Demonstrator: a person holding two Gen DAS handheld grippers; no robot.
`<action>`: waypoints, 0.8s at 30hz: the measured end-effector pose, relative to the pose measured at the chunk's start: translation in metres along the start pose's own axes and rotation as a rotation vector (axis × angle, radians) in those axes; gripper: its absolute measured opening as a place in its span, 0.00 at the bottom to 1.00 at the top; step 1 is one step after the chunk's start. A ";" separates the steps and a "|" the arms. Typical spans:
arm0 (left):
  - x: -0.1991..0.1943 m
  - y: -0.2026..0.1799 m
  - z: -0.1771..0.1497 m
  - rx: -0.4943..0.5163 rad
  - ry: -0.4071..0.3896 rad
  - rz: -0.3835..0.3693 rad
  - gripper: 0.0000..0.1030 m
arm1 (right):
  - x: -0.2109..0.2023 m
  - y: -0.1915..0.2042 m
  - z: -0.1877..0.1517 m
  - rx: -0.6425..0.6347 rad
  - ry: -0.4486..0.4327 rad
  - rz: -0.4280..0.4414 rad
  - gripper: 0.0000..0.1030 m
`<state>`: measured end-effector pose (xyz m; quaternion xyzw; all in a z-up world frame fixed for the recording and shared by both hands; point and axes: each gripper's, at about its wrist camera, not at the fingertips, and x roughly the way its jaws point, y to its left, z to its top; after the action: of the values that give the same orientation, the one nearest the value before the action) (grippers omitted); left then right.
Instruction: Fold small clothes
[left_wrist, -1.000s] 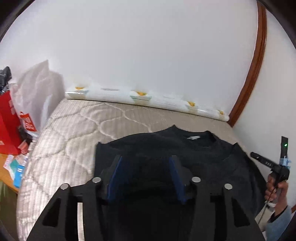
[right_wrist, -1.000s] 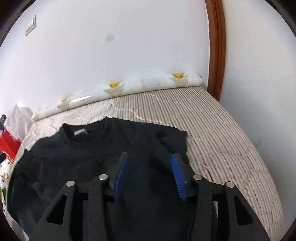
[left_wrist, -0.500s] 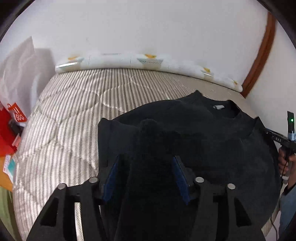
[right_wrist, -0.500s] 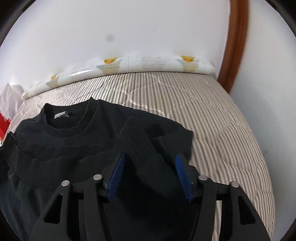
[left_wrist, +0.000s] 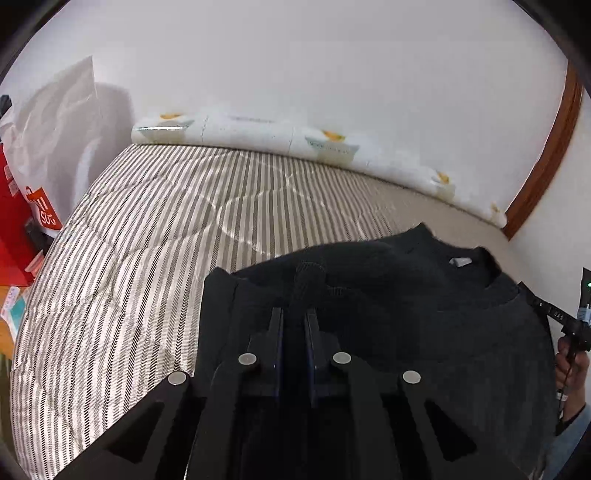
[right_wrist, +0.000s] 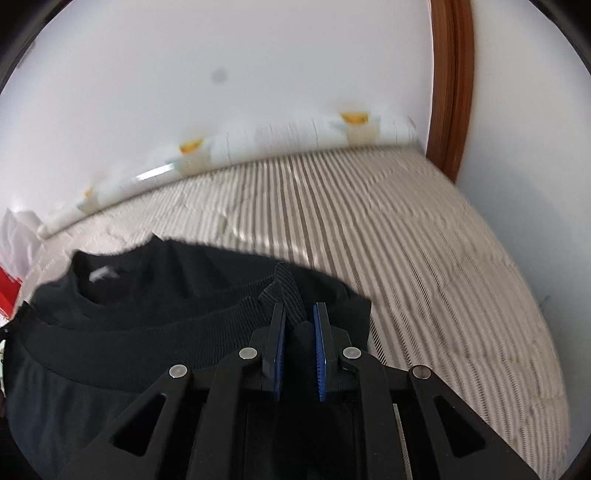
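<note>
A black sweater (left_wrist: 424, 317) is seen spread on a striped quilted bed (left_wrist: 147, 240), collar toward the far wall. A ribbed fold of its fabric is pinched between the narrow blue pads of the left claw (left_wrist: 294, 317), which is shut on it. In the right wrist view the sweater (right_wrist: 129, 332) lies at the near left, and a ribbed cuff is caught between the pads of the right claw (right_wrist: 298, 314), whose jaws are closing on it. A long printed cushion (left_wrist: 258, 133) is noted along the far edge of the bed. A hand (left_wrist: 570, 363) is visible at the right edge.
</note>
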<state>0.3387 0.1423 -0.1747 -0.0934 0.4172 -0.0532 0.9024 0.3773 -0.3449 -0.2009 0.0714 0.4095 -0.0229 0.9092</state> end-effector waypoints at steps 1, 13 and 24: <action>0.000 0.000 -0.001 0.003 0.002 0.005 0.10 | -0.001 -0.001 0.000 0.002 -0.002 0.003 0.13; 0.004 -0.004 -0.007 0.039 0.017 0.085 0.20 | -0.036 -0.005 -0.014 -0.024 0.018 -0.035 0.50; 0.009 -0.023 -0.013 0.126 0.024 0.189 0.21 | -0.016 -0.025 -0.034 0.040 0.100 0.009 0.55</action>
<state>0.3342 0.1171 -0.1846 0.0039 0.4306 0.0051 0.9025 0.3389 -0.3645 -0.2137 0.0925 0.4534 -0.0234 0.8862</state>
